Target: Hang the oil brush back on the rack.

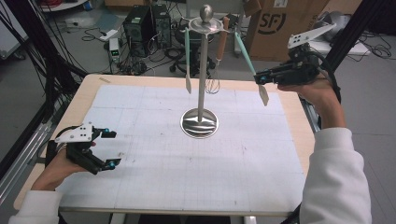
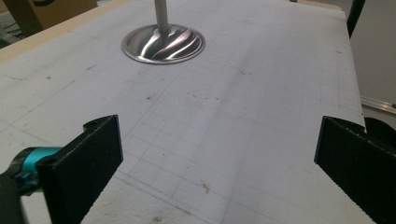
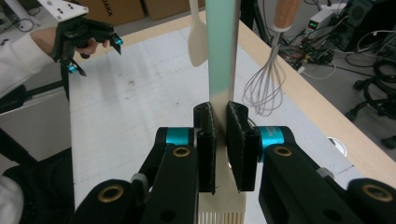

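The mint-handled spatula hangs tilted from the top ring of the metal stand, its pale blade out over the far right part of the surface. The right gripper has its jaws clenched on the spatula near the blade. A second spatula and a whisk hang beside the pole. The left gripper rests near the surface's left edge, jaws wide apart and holding nothing.
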A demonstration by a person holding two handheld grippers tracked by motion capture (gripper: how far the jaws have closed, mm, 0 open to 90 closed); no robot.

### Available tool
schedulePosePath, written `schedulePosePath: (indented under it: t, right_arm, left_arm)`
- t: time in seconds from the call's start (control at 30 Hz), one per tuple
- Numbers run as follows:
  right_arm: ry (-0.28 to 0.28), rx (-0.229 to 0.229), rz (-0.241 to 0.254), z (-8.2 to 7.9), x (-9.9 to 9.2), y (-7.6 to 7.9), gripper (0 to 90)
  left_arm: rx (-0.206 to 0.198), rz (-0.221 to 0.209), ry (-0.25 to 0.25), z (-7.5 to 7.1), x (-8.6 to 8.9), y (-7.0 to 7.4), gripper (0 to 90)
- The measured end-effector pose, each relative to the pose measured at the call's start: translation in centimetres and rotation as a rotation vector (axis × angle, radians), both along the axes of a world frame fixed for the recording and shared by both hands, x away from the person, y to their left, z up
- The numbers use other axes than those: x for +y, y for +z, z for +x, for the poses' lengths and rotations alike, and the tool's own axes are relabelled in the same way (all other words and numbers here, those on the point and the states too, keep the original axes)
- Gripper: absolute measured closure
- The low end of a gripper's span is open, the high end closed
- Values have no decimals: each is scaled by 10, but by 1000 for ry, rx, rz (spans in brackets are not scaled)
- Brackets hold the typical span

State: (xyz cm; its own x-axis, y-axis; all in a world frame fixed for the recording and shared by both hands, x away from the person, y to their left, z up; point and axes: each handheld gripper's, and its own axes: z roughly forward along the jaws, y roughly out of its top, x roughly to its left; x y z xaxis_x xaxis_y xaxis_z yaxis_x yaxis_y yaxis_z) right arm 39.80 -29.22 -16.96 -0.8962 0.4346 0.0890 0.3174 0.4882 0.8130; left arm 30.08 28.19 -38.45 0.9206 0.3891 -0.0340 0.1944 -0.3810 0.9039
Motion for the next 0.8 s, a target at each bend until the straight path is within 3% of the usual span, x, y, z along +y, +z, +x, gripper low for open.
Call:
schedulePosePath:
  t: [0.8]
  right_arm:
    - [17, 5, -7, 16, 12, -1, 823]
  left_arm:
    - [-4, -1, 5, 0, 1, 0, 17]
